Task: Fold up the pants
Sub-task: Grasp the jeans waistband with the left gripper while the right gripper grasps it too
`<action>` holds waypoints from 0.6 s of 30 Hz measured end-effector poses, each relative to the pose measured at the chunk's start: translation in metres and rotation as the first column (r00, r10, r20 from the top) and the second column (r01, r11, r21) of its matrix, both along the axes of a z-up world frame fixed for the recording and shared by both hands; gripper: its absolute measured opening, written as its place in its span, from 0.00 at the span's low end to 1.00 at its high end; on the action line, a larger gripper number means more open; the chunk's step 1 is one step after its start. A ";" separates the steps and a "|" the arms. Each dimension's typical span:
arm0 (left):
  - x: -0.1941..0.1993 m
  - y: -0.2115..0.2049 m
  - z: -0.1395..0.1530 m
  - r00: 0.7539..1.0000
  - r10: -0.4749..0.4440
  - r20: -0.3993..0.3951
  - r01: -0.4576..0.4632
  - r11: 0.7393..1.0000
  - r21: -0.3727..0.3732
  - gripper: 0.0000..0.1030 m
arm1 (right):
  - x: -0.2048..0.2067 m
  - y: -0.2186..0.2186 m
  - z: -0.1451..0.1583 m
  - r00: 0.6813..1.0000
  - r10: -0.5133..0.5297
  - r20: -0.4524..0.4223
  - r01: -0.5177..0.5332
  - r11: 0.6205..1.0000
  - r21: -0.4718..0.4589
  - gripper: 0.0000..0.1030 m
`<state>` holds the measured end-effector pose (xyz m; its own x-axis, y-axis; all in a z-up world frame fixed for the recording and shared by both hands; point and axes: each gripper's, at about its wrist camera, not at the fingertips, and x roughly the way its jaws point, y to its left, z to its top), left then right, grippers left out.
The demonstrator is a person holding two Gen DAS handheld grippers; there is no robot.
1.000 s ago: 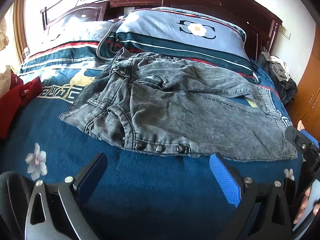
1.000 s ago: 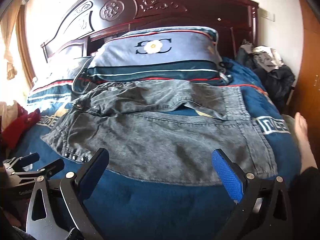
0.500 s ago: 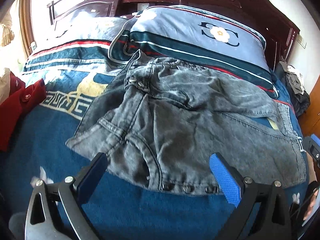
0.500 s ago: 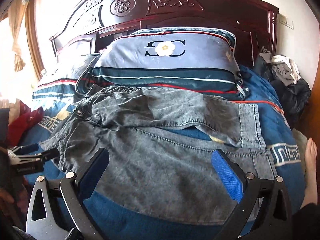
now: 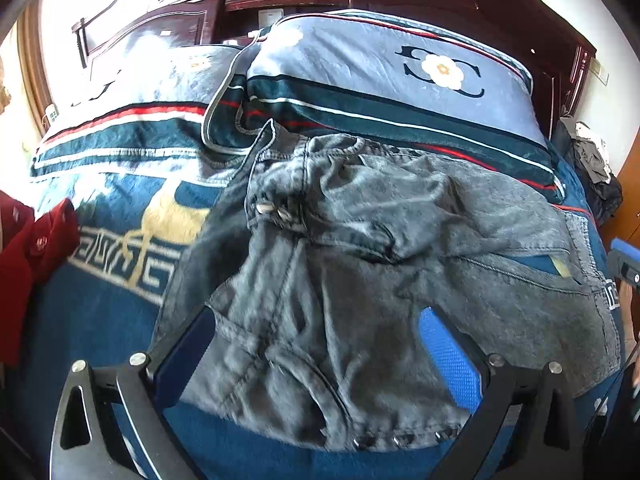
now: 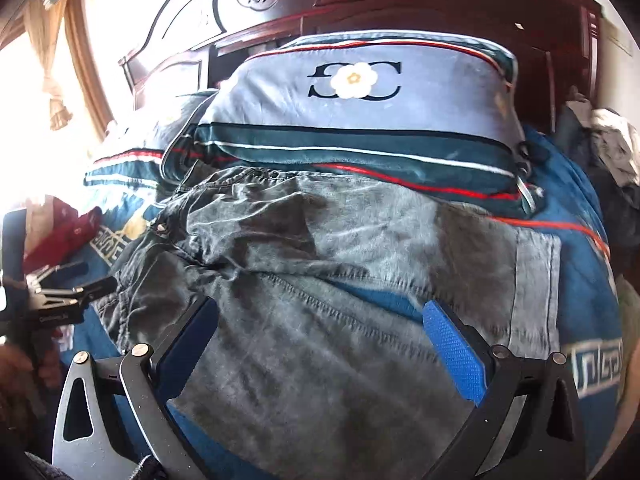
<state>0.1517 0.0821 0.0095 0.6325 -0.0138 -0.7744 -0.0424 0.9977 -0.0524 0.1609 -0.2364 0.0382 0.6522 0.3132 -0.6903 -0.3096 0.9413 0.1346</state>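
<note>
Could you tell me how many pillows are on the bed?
2: one pillow with a flower logo behind the jeans, another pillow to its left, partly washed out by glare.

Left gripper [image 5: 316,356] and right gripper [image 6: 320,356]: jaws spread wide.

Black left gripper [image 5: 316,356] and right gripper [image 6: 320,352], blue-padded jaws, silver screws

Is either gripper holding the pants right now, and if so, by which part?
Nothing is held. The left gripper and right gripper are both open above the pants, with no fabric pinched.
</note>
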 end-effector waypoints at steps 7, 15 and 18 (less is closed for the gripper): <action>0.055 0.028 0.004 1.000 0.028 -0.006 -0.028 0.999 0.030 1.00 | 0.048 -0.005 0.003 1.000 0.019 0.002 -0.019 0.997 -0.077 1.00; 0.121 0.046 -0.004 0.998 0.012 -0.055 -0.007 0.995 0.098 1.00 | 0.104 0.000 -0.007 0.997 0.073 -0.035 -0.077 0.990 -0.122 1.00; 0.144 0.051 -0.009 0.998 0.000 -0.070 0.007 0.995 0.101 1.00 | 0.132 -0.002 -0.014 0.995 0.080 -0.066 -0.088 0.989 -0.119 1.00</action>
<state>0.2959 0.1335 0.0000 0.5767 0.0647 -0.8144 -0.0393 0.9979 0.0515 0.2930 -0.2380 0.0246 0.5825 0.2762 -0.7645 -0.3831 0.9228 0.0415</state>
